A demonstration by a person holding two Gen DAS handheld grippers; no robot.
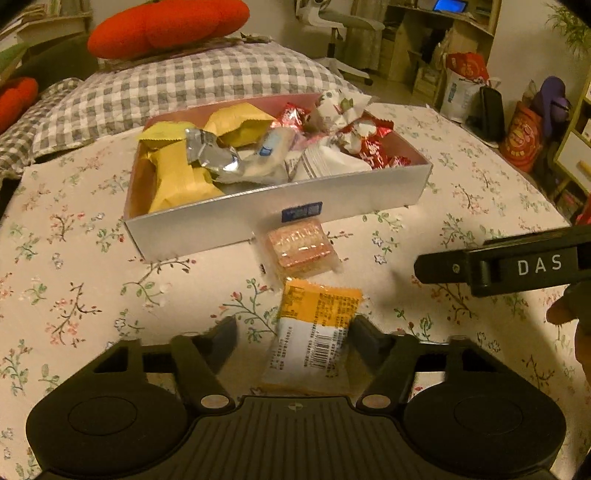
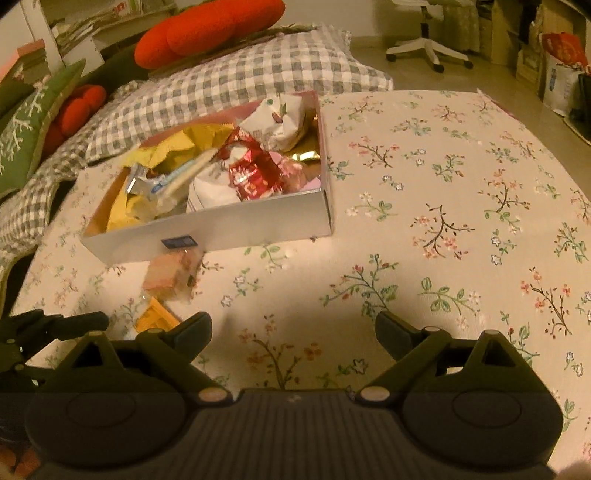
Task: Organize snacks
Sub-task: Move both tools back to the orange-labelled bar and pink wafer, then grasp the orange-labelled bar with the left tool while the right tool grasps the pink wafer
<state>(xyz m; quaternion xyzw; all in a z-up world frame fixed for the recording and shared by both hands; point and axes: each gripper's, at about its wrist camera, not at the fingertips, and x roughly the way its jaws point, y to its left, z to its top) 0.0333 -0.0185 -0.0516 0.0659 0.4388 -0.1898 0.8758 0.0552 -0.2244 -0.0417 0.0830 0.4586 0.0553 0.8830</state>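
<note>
A white box (image 1: 258,218) full of yellow, silver, white and red snack packets stands on the floral tablecloth; it also shows in the right wrist view (image 2: 221,229). A clear packet with a pink snack (image 1: 301,245) lies against its front wall. An orange and white snack packet (image 1: 317,325) lies between the open fingers of my left gripper (image 1: 295,338), touching neither clearly. My right gripper (image 2: 293,332) is open and empty over bare cloth; its finger shows at the right of the left wrist view (image 1: 498,264). The pink packet (image 2: 173,275) and the orange packet's corner (image 2: 155,317) lie to its left.
A grey checked quilt (image 1: 192,81) with red cushions (image 1: 166,26) lies behind the box. Bags (image 1: 524,136), shelves and an office chair (image 2: 428,44) stand beyond the table's far right edge. Floral cloth (image 2: 461,184) stretches right of the box.
</note>
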